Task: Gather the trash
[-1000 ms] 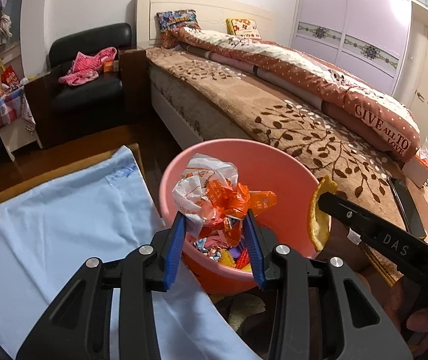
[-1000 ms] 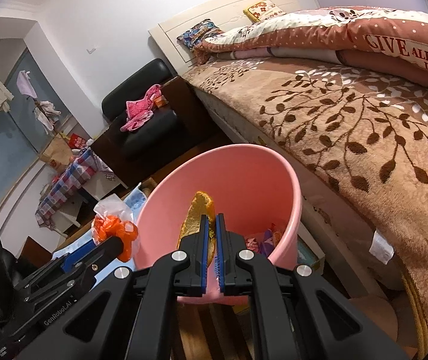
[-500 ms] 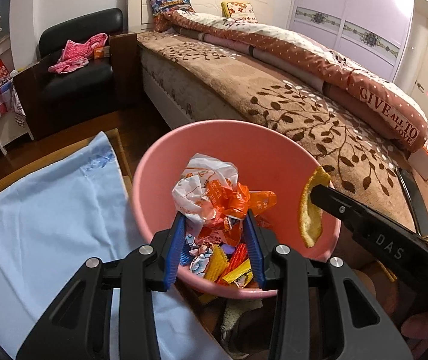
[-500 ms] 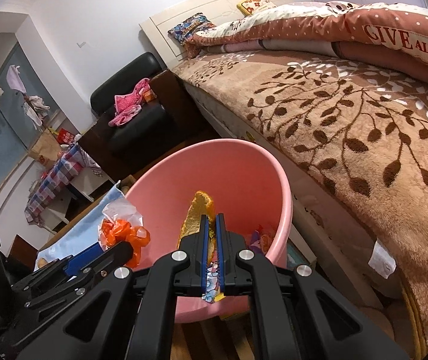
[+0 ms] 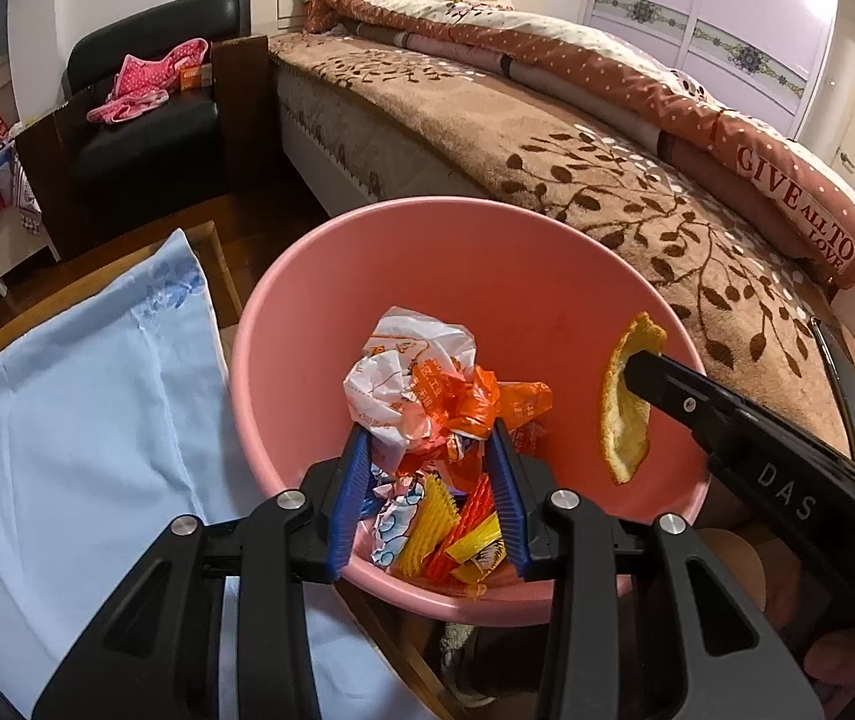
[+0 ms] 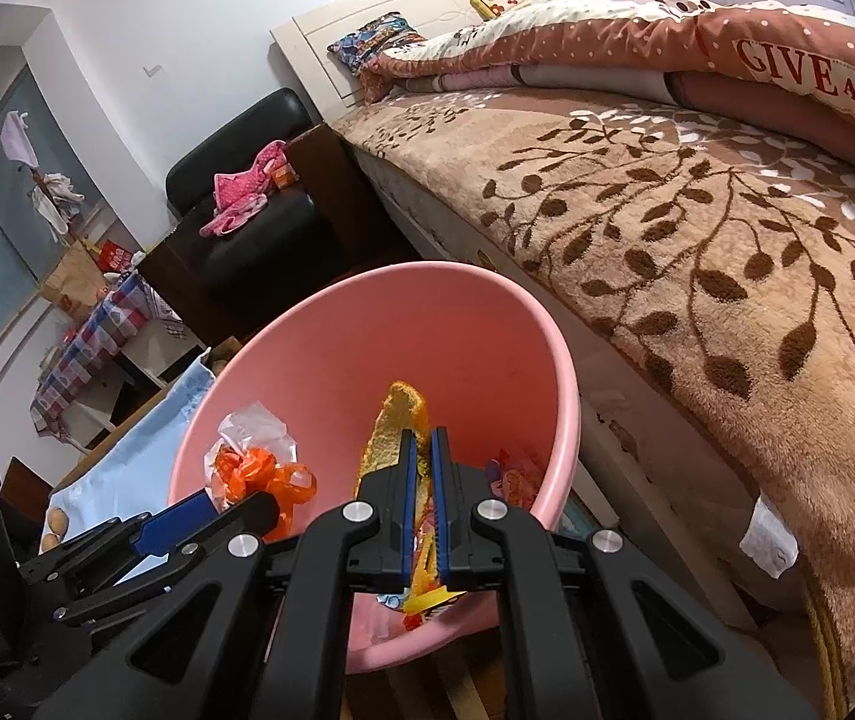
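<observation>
"DAS" marks the right gripper (image 5: 637,360) pinching orange peel (image 5: 625,414); left gripper (image 5: 427,456) clamps crumpled wrappers (image 5: 427,390).

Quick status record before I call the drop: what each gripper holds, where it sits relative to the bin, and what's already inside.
left gripper: shut on crumpled orange-and-white plastic bag
right gripper: shut on orange peel
bin: pink, round, open top, beside the bed
position: both loads are over the bin's opening
bin contents: candy wrappers, yellow, red and patterned, lying at the bottom
left of bin: light blue cloth spread over a wooden surface
release: not yet done on either side
</observation>
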